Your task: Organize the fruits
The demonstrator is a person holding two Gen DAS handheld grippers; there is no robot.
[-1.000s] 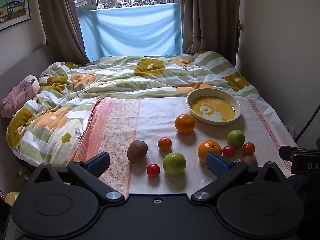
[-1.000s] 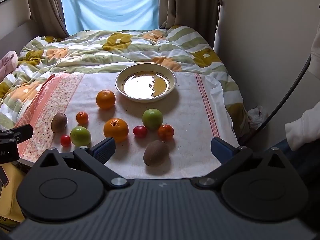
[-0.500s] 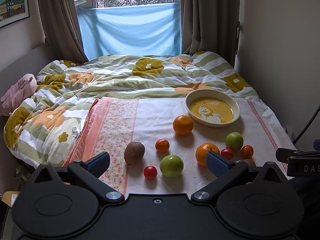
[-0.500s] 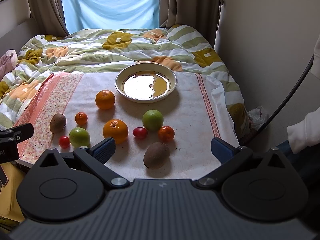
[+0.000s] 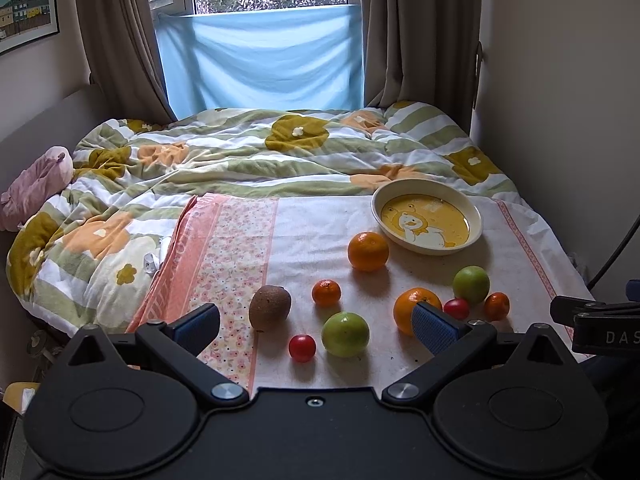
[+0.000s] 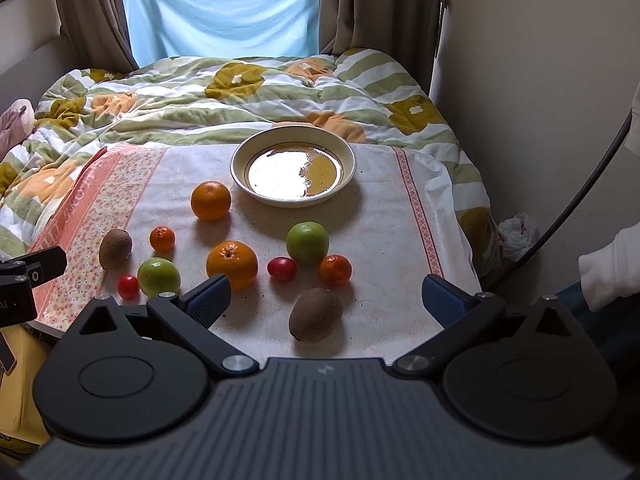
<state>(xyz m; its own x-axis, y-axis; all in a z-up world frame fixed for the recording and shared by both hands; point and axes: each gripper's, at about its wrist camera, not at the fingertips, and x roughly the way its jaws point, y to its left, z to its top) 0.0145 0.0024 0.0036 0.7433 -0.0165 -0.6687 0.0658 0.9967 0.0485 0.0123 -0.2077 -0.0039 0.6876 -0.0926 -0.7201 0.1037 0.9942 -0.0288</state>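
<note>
Both claws hang over the near edge of the bed, jaws wide apart and holding nothing: the left claw (image 5: pixel 316 326) toward the near left part of the cloth (image 6: pixel 392 240), the right claw (image 6: pixel 326 298) toward its near right.

All the fruit lies loose on the cloth, and the bowl (image 6: pixel 240 160) sits toward the cloth's far edge with no fruit in it. Just near and left of the bowl is an orange (image 6: pixel 211 201). A second orange (image 6: pixel 232 265) lies around the middle of the cloth, partly behind the right claw's left finger (image 6: pixel 208 300).

Toward the left edge sit a kiwi (image 6: pixel 115 248), a small mandarin (image 6: pixel 162 239), a green apple (image 6: pixel 159 277) and a cherry tomato (image 6: pixel 128 286), close together; the tomato is just beside the apple.

Right of the middle orange, a second green apple (image 6: pixel 307 243) has a tomato (image 6: pixel 282 269) to its near left and a mandarin (image 6: pixel 335 269) to its near right, both close to it. A second kiwi (image 6: pixel 315 314) lies nearest the near edge, between the right claw's fingers.

A striped quilt (image 6: pixel 240 92) covers the far half of the bed.
</note>
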